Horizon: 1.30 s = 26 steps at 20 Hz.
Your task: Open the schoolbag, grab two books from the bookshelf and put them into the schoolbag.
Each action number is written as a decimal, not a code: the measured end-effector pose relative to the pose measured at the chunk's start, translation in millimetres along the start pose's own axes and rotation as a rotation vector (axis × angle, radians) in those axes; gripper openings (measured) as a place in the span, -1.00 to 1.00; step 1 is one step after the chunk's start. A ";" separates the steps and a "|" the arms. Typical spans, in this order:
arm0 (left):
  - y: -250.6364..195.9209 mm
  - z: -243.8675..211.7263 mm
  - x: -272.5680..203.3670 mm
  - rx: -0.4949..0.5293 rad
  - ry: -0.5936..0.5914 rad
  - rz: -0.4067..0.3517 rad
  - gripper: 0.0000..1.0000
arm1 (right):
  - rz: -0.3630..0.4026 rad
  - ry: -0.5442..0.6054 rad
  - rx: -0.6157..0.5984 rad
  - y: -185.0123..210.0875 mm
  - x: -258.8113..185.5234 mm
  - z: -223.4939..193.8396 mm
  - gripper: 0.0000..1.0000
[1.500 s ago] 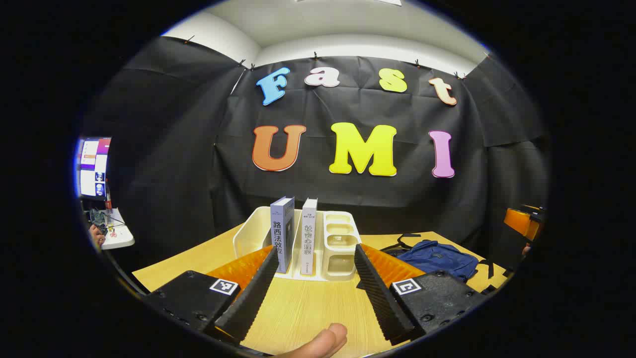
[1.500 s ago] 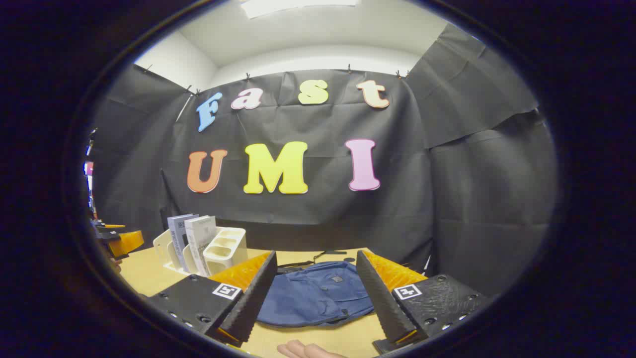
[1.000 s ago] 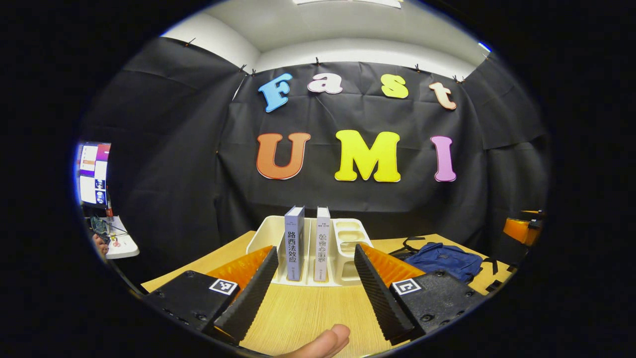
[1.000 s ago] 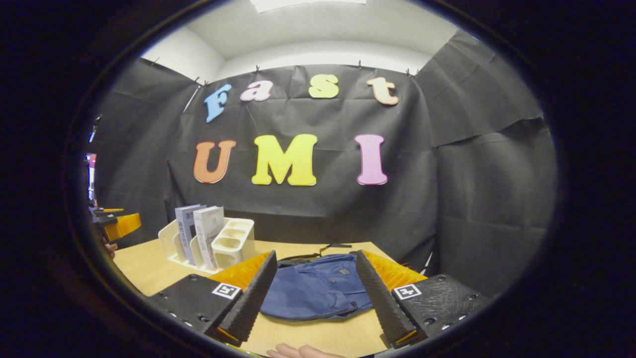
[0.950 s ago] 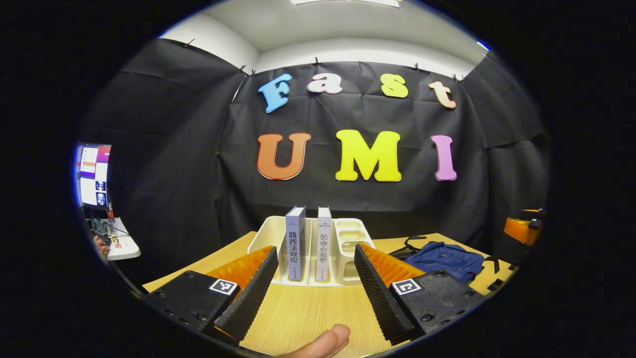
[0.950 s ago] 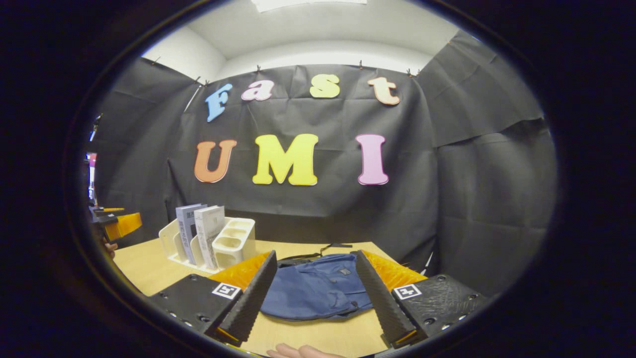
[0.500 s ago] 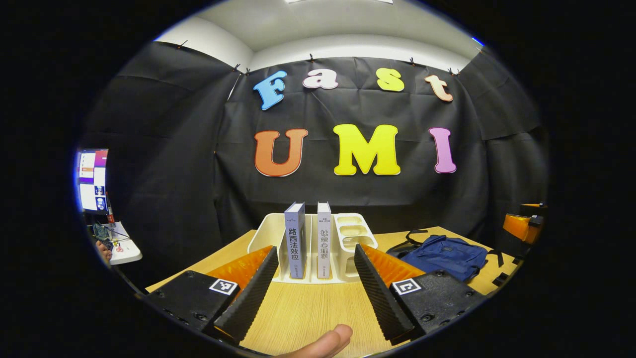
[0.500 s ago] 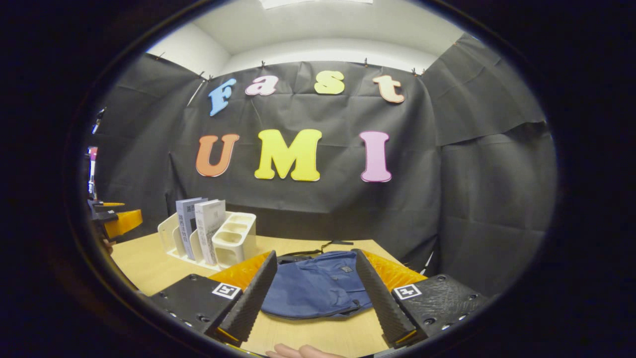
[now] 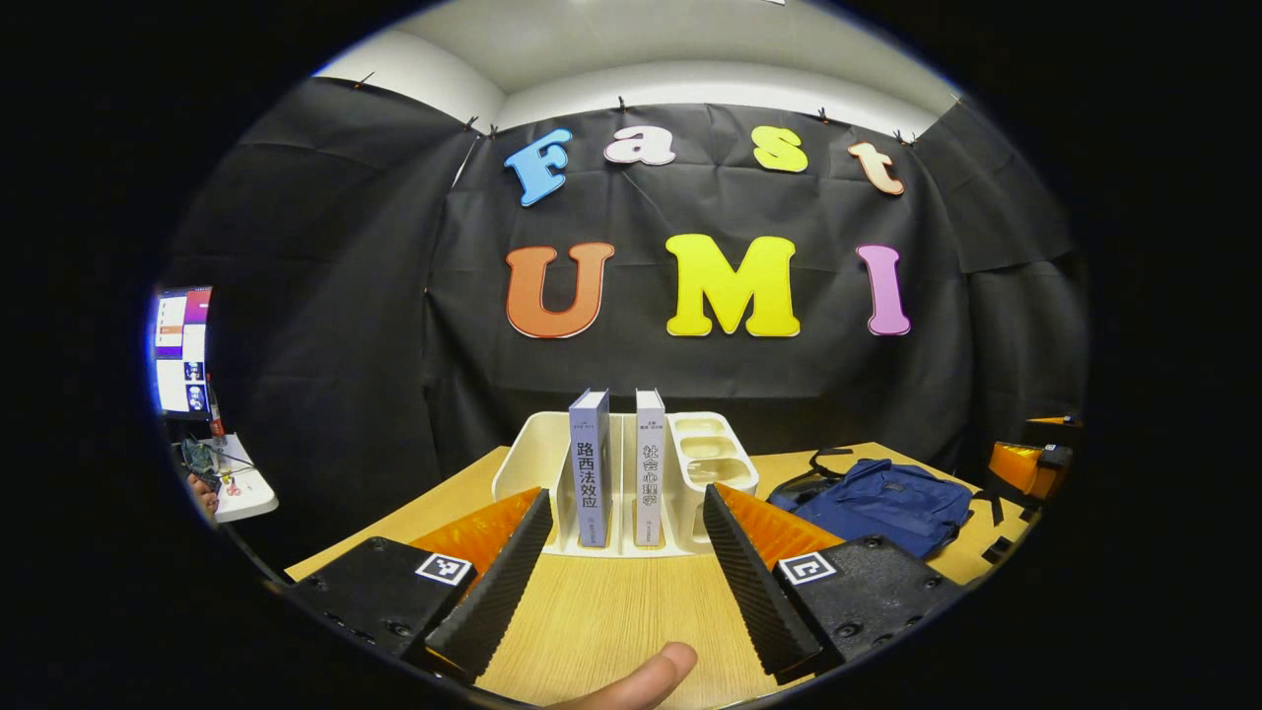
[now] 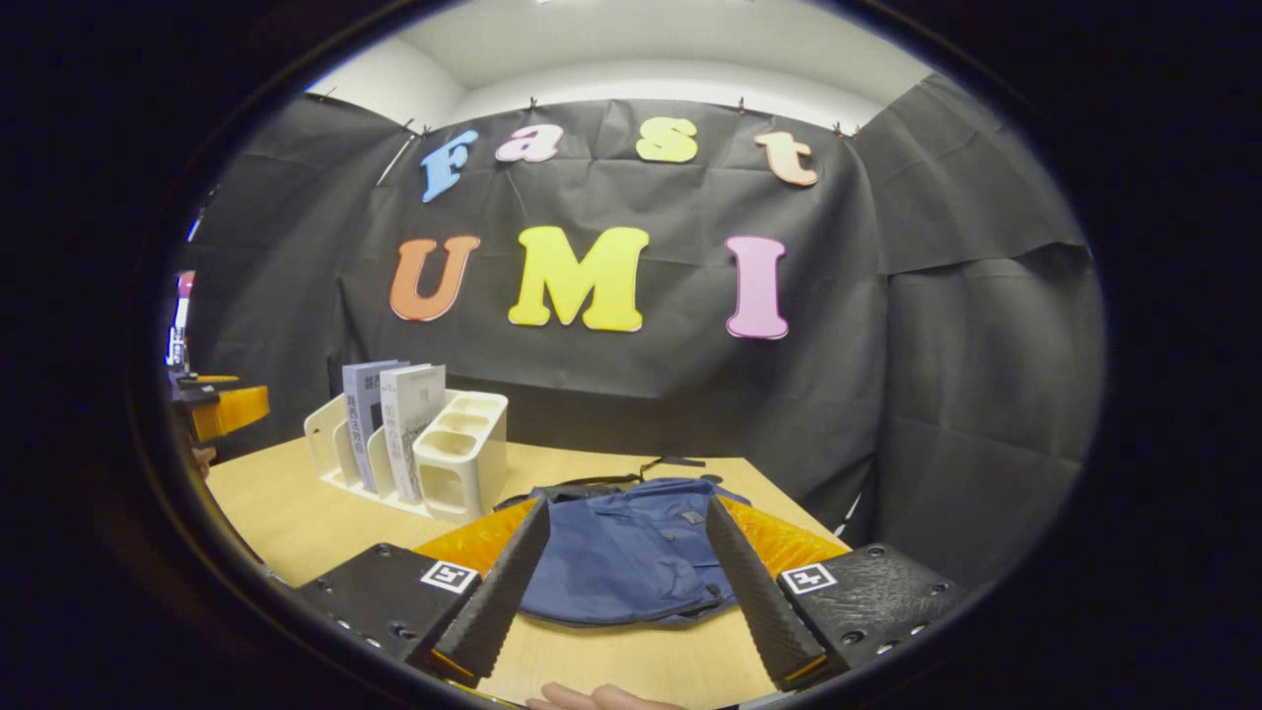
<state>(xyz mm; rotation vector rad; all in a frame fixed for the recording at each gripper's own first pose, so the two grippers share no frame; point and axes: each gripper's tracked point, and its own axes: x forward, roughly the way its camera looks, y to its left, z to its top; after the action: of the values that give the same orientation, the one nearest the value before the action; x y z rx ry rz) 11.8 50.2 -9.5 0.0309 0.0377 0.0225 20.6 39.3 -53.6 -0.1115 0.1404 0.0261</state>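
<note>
Blue schoolbag (image 10: 631, 557) lies flat on the wooden table, fabric slack and rumpled, black straps trailing off its far edge toward twelve o'clock; whether the zip is open can't be told. Over at ten o'clock from it stands the white bookshelf (image 9: 527, 459), a slotted desk rack with small cubbies on its right end. Two books stand upright in neighbouring slots, spines out: a grey-blue book (image 9: 590, 468) on the left, a white book (image 9: 649, 468) just beside it.
</note>
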 end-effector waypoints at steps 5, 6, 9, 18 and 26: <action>9.9 -2.5 6.4 -0.008 0.003 0.016 0.94 | -0.040 0.053 -0.052 4.7 27.8 -28.6 0.92; 13.0 -1.4 8.0 -0.021 -0.006 0.026 0.94 | -0.037 0.076 -0.062 9.2 34.6 -38.3 0.92; 19.4 -8.2 15.2 -0.050 0.003 0.043 0.94 | -0.010 0.148 -0.084 26.2 52.3 -67.1 0.96; 30.0 -18.9 23.2 -0.038 0.039 0.067 0.94 | 0.108 0.294 -0.198 109.6 99.6 -110.2 0.96; 28.5 -30.0 27.5 -0.020 0.075 0.065 0.94 | 0.073 0.372 -0.378 133.9 126.4 -135.7 0.89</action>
<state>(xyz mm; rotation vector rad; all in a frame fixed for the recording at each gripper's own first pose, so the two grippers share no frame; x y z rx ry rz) 37.5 80.2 -39.6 0.0115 0.1118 0.0891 122.4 159.3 -219.6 -0.4894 0.5115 0.1050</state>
